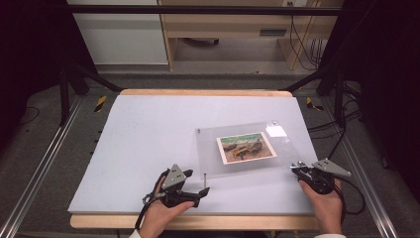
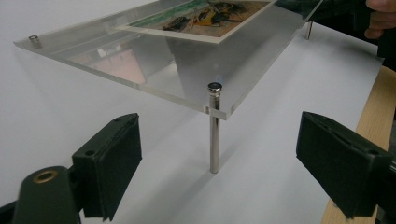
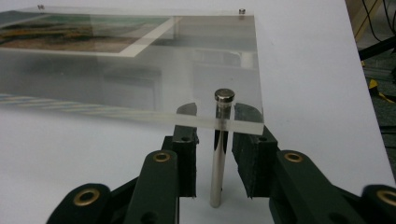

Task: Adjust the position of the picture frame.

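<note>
While the clear acrylic frame [image 1: 245, 148] stood on upright metal legs near the white table's [image 1: 148, 129] front right, the right gripper [image 3: 215, 140] straddled its corner leg [image 3: 218, 154], jaws narrowed but not touching. The left gripper [image 2: 215, 154] gaped before another leg [image 2: 214, 130]. Dark workshop beyond.

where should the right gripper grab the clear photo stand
Probably by the near-corner metal leg, coming in level from the table's near edge with one jaw on each side below the clear plate. The leg stands upright and slim; the right gripper already straddles it.
</note>
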Tool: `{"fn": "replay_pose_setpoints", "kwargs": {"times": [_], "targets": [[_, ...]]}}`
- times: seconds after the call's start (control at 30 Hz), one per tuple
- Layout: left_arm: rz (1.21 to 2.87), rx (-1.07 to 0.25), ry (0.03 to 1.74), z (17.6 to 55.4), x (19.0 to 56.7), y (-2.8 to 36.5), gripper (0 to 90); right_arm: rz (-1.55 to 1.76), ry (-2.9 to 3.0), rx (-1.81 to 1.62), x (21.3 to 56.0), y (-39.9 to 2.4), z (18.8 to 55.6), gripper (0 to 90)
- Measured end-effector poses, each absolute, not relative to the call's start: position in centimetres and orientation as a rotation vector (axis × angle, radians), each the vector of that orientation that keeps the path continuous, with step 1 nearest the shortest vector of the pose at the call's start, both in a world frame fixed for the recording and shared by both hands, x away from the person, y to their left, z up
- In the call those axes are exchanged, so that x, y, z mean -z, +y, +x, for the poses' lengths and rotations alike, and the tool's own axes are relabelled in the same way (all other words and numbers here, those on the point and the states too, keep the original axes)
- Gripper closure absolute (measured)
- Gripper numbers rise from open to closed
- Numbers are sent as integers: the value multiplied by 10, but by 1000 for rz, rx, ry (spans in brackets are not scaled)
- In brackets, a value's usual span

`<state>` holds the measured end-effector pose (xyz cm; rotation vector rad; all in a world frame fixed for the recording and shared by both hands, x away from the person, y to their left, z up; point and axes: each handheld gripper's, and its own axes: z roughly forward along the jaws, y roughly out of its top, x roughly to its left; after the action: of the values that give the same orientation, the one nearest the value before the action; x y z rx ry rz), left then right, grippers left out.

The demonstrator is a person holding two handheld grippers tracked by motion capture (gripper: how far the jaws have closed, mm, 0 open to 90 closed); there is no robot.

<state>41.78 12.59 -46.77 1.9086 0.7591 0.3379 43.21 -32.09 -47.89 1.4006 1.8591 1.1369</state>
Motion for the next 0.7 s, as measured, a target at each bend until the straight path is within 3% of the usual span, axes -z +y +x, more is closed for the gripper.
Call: {"fn": "replay_pose_setpoints", "kwargs": {"times": [0.7], "targets": [[1908,-331,801,419,470,126,205,1393,1796,-1215,472,-324,433,842]]}}
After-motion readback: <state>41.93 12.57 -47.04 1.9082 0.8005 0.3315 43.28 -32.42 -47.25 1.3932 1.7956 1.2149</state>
